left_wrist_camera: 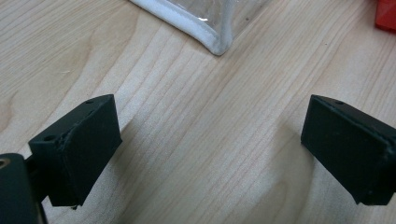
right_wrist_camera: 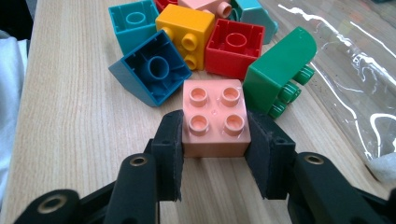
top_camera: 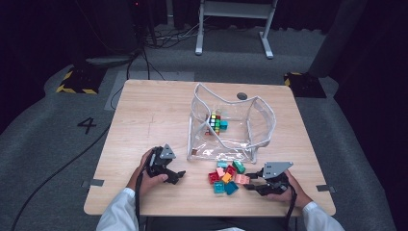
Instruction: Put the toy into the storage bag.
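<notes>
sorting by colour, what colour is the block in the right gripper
Pale pink block, clamped in the right gripper; clearest in the right gripper view.

A light wooden surface (top_camera: 144, 115) carries a clear plastic bag (top_camera: 231, 127) near its middle and a cluster of coloured building blocks (top_camera: 226, 175) just in front of it.

the high view looks forward and down from above on the whole worktop (top_camera: 144, 110). the left gripper view sits very close to the wood, by the clear bag (left_wrist_camera: 205, 32). the right gripper view looks low at the blocks (right_wrist_camera: 231, 44) (both seen from above too).
</notes>
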`<state>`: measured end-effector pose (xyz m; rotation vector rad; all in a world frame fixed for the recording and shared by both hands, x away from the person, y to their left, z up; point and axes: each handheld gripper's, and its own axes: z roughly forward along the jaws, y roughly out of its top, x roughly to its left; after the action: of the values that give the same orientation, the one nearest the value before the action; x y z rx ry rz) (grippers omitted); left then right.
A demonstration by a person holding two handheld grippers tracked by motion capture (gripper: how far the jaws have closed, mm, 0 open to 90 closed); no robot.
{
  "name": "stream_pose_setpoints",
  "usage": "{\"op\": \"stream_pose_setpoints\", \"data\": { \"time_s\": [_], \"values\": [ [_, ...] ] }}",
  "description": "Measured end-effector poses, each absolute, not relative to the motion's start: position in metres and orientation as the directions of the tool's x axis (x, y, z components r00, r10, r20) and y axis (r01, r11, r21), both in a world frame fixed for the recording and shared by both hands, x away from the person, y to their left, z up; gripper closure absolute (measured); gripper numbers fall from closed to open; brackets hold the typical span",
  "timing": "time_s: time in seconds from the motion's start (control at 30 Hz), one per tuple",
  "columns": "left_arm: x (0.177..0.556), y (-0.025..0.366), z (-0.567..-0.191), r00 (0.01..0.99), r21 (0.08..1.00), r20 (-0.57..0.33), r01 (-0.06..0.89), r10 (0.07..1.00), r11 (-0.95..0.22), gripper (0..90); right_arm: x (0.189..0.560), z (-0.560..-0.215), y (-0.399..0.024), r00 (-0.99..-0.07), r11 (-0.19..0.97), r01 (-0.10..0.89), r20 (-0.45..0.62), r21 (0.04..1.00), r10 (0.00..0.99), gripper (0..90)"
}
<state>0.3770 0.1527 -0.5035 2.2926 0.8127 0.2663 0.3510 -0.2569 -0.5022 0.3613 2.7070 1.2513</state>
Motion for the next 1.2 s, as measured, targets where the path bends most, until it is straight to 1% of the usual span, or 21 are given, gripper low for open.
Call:
{"op": "stream_pose_setpoints", "data": {
  "time_s": [0.2, 0.5, 0.63, 0.67, 0.8, 0.83, 1.2],
  "values": [
    [0.377, 0.153, -0.503, 0.784, 0.664, -0.033, 0.481, 0.620, -0.573, 4.8, 0.349, -0.501, -0.259, -0.964, 0.631, 0.150, -0.027, 0.761, 0.263, 58.9],
    [0.377, 0.153, -0.503, 0.784, 0.664, -0.032, 0.481, 0.620, -0.573, 4.8, 0.351, -0.492, -0.281, -0.956, 0.612, 0.166, -0.027, 0.773, 0.292, 58.9],
    [0.377, 0.153, -0.503, 0.783, 0.663, -0.032, 0.481, 0.621, -0.573, 4.8, 0.352, -0.484, -0.292, -0.948, 0.598, 0.185, -0.019, 0.780, 0.319, 58.9],
    [0.377, 0.153, -0.503, 0.783, 0.662, -0.033, 0.483, 0.622, -0.573, 4.8, 0.352, -0.483, -0.296, -0.946, 0.598, 0.176, -0.033, 0.782, 0.322, 59.0],
    [0.377, 0.153, -0.503, 0.784, 0.664, -0.031, 0.479, 0.620, -0.574, 4.8, 0.354, -0.475, -0.311, -0.931, 0.579, 0.194, -0.039, 0.792, 0.364, 59.0],
    [0.377, 0.153, -0.503, 0.784, 0.664, -0.032, 0.481, 0.620, -0.573, 4.8, 0.354, -0.474, -0.314, -0.923, 0.572, 0.210, -0.032, 0.793, 0.384, 59.0],
    [0.377, 0.153, -0.503, 0.783, 0.663, -0.031, 0.482, 0.621, -0.574, 4.8, 0.366, -0.458, -0.340, -0.872, 0.529, 0.233, -0.066, 0.816, 0.485, 59.0]
  ]
}}
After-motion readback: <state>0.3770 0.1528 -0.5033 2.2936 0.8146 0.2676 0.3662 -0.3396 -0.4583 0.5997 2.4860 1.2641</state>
